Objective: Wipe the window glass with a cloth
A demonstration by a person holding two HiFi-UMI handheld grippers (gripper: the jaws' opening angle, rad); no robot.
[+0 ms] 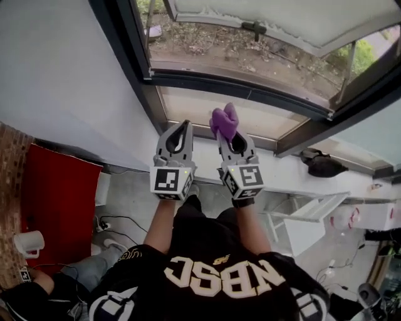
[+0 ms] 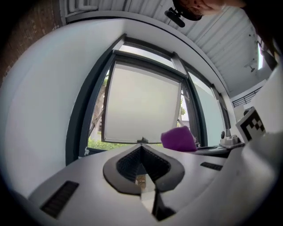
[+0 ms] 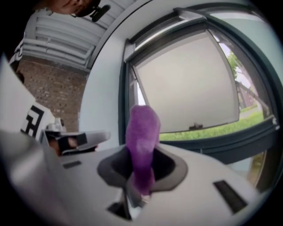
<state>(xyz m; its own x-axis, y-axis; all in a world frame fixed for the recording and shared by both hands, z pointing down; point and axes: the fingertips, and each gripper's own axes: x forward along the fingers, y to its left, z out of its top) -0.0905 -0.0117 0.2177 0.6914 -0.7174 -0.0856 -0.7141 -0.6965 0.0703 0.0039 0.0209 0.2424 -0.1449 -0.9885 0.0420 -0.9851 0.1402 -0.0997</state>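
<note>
A purple cloth (image 1: 224, 121) sticks up out of my right gripper (image 1: 228, 133), which is shut on it. In the right gripper view the cloth (image 3: 141, 132) stands upright between the jaws, in front of the frosted window glass (image 3: 185, 84). My left gripper (image 1: 183, 127) is held up just left of the right one, shut and with nothing in it. In the left gripper view the cloth (image 2: 178, 139) shows at the right, ahead of the glass (image 2: 141, 106). The sash (image 1: 282, 19) is pushed open outward, with its handle (image 1: 254, 26) on the lower frame. Neither gripper touches the glass.
A dark window frame (image 1: 135, 56) runs down beside a white wall (image 1: 62, 75) at the left. A white ledge (image 1: 301, 182) with a black bag (image 1: 322, 164) lies to the right. Lower left are a red panel (image 1: 56, 188), a white mug (image 1: 28, 241) and another person's leg (image 1: 88, 269).
</note>
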